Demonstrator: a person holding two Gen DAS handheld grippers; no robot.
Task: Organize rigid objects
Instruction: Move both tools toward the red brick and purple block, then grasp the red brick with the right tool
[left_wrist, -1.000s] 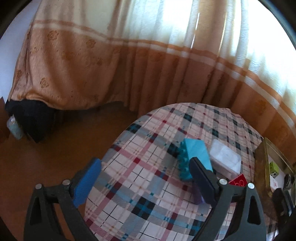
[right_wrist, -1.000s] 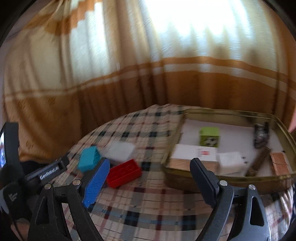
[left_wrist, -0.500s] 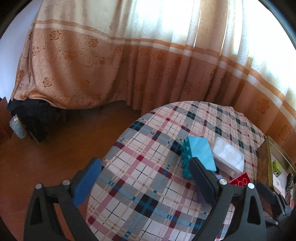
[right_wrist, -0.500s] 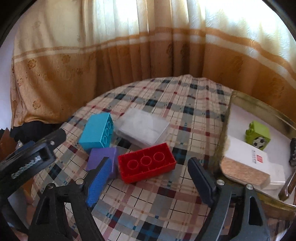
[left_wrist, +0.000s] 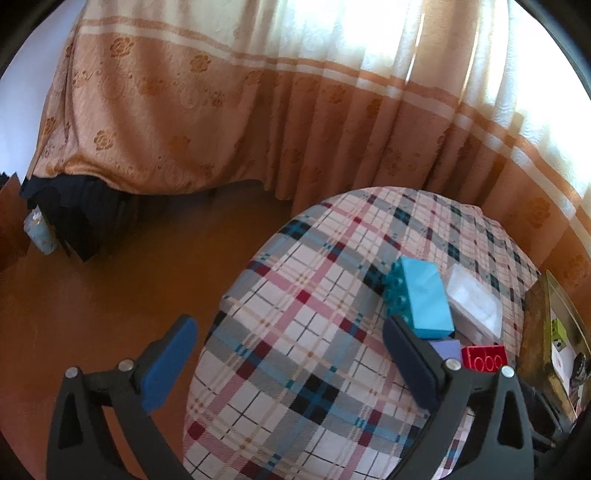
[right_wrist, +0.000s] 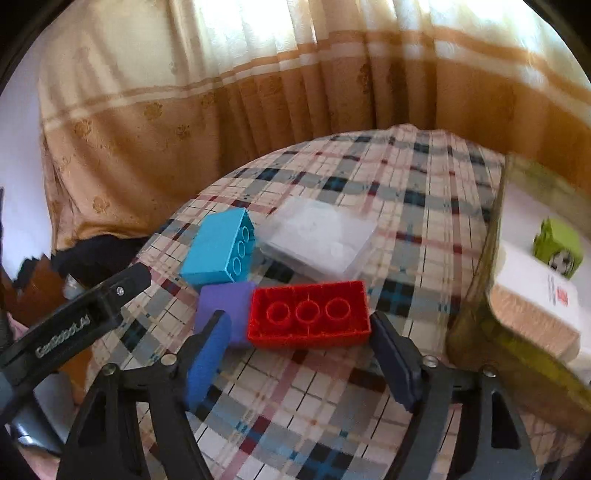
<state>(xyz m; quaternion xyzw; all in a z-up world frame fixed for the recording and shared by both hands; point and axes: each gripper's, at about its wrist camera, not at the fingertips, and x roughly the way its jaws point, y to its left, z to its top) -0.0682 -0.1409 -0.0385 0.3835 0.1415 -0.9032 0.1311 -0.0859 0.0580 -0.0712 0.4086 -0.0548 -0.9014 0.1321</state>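
A red brick (right_wrist: 308, 314) lies upside down on the plaid tablecloth (right_wrist: 406, 206). My right gripper (right_wrist: 299, 328) straddles it and its jaws are closing; the pads stand just off the brick's short ends. A purple block (right_wrist: 225, 302) touches the brick's left end, behind the left fingertip (right_wrist: 210, 343). Behind them lie a teal brick (right_wrist: 218, 245) and a clear plastic box (right_wrist: 317, 240). My left gripper (left_wrist: 288, 328) hangs wide open over the table's left edge, with only cloth between its fingers. To its right are the teal brick (left_wrist: 424, 299) and red brick (left_wrist: 484, 357).
A brass-coloured tray (right_wrist: 476, 295) stands at the right and holds a green cube (right_wrist: 557, 247), a white box (right_wrist: 535, 295) and other small items. The left gripper's black frame (right_wrist: 74, 317) reaches in at the left. Curtains hang behind the round table above a brown floor (left_wrist: 110, 295).
My right gripper swung left from the tray, sank toward the red brick and narrowed its jaws around it. The left gripper's jaws widened a little; it stayed put.
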